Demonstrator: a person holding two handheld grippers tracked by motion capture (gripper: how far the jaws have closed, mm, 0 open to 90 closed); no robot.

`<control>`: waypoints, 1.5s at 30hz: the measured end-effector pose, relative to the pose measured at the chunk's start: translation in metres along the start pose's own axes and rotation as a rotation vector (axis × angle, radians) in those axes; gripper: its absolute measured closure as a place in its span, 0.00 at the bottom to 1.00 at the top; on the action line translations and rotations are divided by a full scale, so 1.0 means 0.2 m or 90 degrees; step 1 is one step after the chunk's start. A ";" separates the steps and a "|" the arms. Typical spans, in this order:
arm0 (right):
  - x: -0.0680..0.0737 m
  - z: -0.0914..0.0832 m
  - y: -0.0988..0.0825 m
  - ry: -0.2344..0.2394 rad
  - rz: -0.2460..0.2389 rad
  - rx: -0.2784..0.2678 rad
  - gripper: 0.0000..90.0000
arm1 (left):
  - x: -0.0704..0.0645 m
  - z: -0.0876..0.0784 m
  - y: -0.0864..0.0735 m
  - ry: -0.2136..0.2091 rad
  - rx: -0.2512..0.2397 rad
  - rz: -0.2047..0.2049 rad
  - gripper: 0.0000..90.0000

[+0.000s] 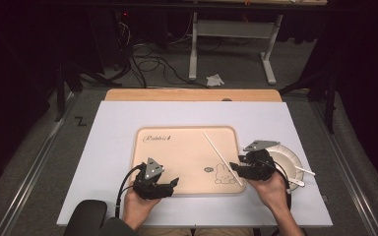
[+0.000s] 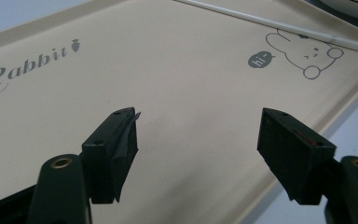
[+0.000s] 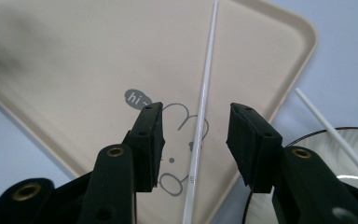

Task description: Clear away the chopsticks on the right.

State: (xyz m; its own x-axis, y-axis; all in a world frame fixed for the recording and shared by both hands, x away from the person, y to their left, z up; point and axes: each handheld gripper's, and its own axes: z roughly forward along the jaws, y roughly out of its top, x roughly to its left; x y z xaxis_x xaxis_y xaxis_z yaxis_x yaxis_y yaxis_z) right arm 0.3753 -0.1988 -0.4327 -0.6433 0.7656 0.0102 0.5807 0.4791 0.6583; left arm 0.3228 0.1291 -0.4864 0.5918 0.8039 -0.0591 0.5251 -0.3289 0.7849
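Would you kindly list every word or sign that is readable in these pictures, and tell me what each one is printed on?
"Rabbit", in script with a small carrot sign after it: on the beige rectangular plastic tray.
"hi~", in a grey speech bubble beside the rabbit line drawing: on the same tray.
Tiny grey marking near the end of the thin white plastic stick lying on the tray: too small to read.
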 end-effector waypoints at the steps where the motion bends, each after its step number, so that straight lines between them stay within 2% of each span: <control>1: 0.00 0.00 0.00 0.000 0.000 0.000 0.63 | 0.00 0.00 0.00 0.000 0.000 0.000 0.32; 3: -0.02 -0.04 -0.01 0.004 -0.016 -0.018 0.63 | 0.00 0.01 0.01 -0.002 0.000 0.006 0.32; 4: -0.04 -0.09 -0.02 -0.003 -0.011 -0.031 0.63 | -0.01 0.01 0.02 -0.005 -0.001 0.009 0.32; 7: -0.08 -0.14 -0.04 -0.006 0.004 -0.043 0.64 | -0.01 0.02 0.02 -0.008 -0.001 0.012 0.32; 8: -0.12 -0.19 -0.06 -0.020 0.018 -0.047 0.64 | -0.01 0.03 0.03 -0.012 -0.002 0.014 0.31; 13: -0.18 -0.28 -0.11 -0.050 0.044 -0.059 0.65 | -0.01 0.05 0.04 -0.020 -0.002 0.021 0.31; 15: -0.22 -0.34 -0.14 -0.076 0.062 -0.068 0.66 | -0.02 0.05 0.05 -0.024 -0.001 0.024 0.31; 16: -0.22 -0.34 -0.14 -0.076 0.062 -0.068 0.66 | -0.02 0.06 0.05 -0.026 -0.002 0.025 0.31; 17: -0.25 -0.38 -0.16 -0.099 0.067 -0.070 0.67 | -0.02 0.06 0.05 -0.027 -0.001 0.026 0.31; 20: -0.28 -0.41 -0.18 -0.112 0.075 -0.074 0.68 | -0.02 0.06 0.06 -0.030 -0.003 0.027 0.31; 23: -0.33 -0.45 -0.21 -0.135 0.087 -0.076 0.72 | -0.02 0.06 0.06 -0.028 -0.003 0.028 0.31; 28: -0.42 -0.46 -0.26 -0.153 0.112 -0.052 0.74 | -0.02 0.05 0.05 -0.025 -0.003 0.030 0.31; 31: -0.44 -0.45 -0.27 -0.160 0.118 -0.045 0.74 | -0.03 0.05 0.05 -0.026 -0.002 0.034 0.31; 33: -0.49 -0.45 -0.29 -0.164 0.127 -0.037 0.76 | -0.03 0.05 0.04 -0.026 -0.003 0.035 0.31; 38: -0.54 -0.44 -0.31 -0.173 0.120 -0.029 0.76 | -0.03 0.03 0.03 -0.020 -0.007 0.028 0.31; 42: -0.57 -0.42 -0.32 -0.185 0.112 -0.007 0.76 | -0.02 0.02 0.01 -0.014 -0.002 0.021 0.31; 43: -0.60 -0.41 -0.32 -0.183 0.105 0.018 0.75 | -0.02 0.02 0.01 -0.012 0.000 0.021 0.31; 45: -0.61 -0.40 -0.33 -0.189 0.099 0.020 0.75 | -0.03 0.01 0.00 -0.005 0.002 0.022 0.31</control>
State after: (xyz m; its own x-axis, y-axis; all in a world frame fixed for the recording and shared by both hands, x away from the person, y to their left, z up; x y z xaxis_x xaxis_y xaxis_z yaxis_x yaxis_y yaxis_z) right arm 0.3762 -0.3580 -0.4167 -0.3750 0.9201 -0.1131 0.6788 0.3557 0.6424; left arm 0.3210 0.1235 -0.4868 0.6146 0.7880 -0.0372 0.5065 -0.3580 0.7844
